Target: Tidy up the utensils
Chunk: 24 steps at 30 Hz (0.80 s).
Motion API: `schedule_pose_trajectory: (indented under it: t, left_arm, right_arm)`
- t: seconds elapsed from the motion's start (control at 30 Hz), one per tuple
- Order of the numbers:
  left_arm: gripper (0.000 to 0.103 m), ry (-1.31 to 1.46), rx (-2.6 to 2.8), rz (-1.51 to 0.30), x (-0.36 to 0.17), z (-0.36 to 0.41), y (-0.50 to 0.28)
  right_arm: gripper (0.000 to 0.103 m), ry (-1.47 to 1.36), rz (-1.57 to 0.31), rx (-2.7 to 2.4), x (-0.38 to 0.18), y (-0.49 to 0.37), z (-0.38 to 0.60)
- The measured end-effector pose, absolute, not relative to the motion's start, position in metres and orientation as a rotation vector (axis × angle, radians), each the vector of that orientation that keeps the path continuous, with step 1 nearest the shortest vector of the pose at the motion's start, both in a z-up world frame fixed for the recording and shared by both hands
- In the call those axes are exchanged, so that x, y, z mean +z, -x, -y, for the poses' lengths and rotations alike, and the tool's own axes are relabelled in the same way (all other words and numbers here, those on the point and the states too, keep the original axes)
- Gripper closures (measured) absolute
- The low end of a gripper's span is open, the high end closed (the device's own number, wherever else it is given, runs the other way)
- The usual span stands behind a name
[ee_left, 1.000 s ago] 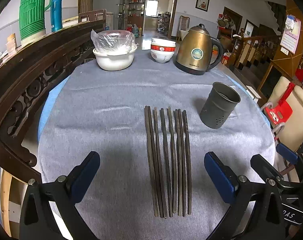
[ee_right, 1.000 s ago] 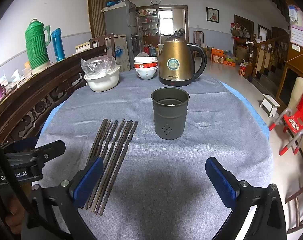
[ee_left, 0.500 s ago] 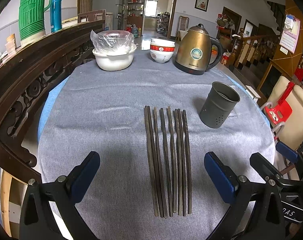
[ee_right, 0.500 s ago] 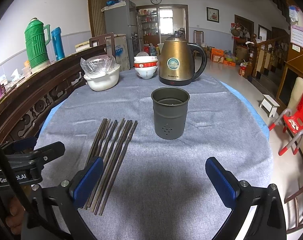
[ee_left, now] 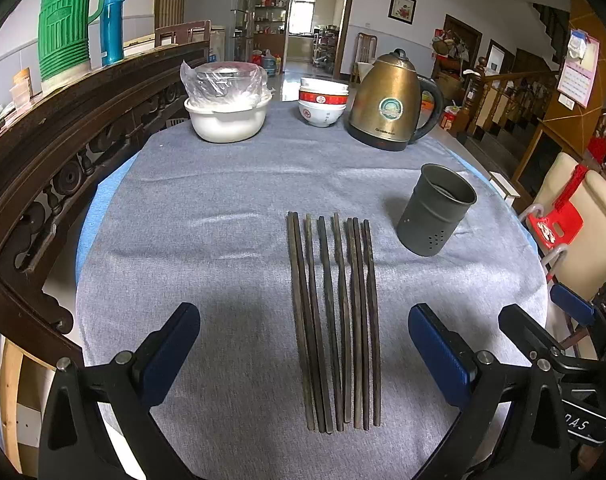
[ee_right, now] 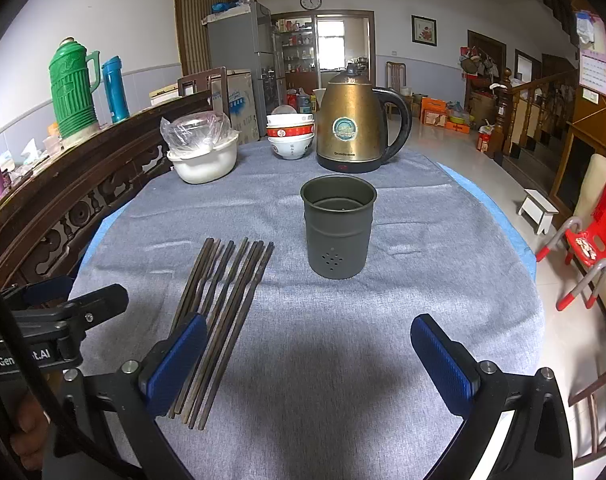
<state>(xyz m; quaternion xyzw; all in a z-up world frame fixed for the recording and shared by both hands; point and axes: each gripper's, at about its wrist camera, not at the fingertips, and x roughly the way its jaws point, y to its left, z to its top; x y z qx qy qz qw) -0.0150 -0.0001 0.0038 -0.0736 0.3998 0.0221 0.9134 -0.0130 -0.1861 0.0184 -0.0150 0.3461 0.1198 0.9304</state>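
Several dark chopsticks lie side by side on the grey tablecloth, pointing away from me; the right wrist view shows the chopsticks left of centre. A dark grey metal utensil holder stands upright and empty to their right, and this holder sits straight ahead in the right wrist view. My left gripper is open, its blue pads straddling the near ends of the chopsticks above the cloth. My right gripper is open over bare cloth, short of the holder.
At the table's far side stand a white bowl under plastic wrap, stacked red-and-white bowls and a brass kettle. A carved dark wood rail runs along the left. A red stool stands right of the table.
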Motion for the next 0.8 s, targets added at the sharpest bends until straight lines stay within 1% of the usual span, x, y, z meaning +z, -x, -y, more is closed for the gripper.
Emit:
schedule_pose_trajectory:
  t: [0.8]
  left_arm:
    - [0.000, 0.154, 0.044, -0.823, 0.0049, 0.0015, 0.0178]
  right_arm:
    - [0.000, 0.031, -0.718, 0.249, 0.0184, 0.0144, 0.1863]
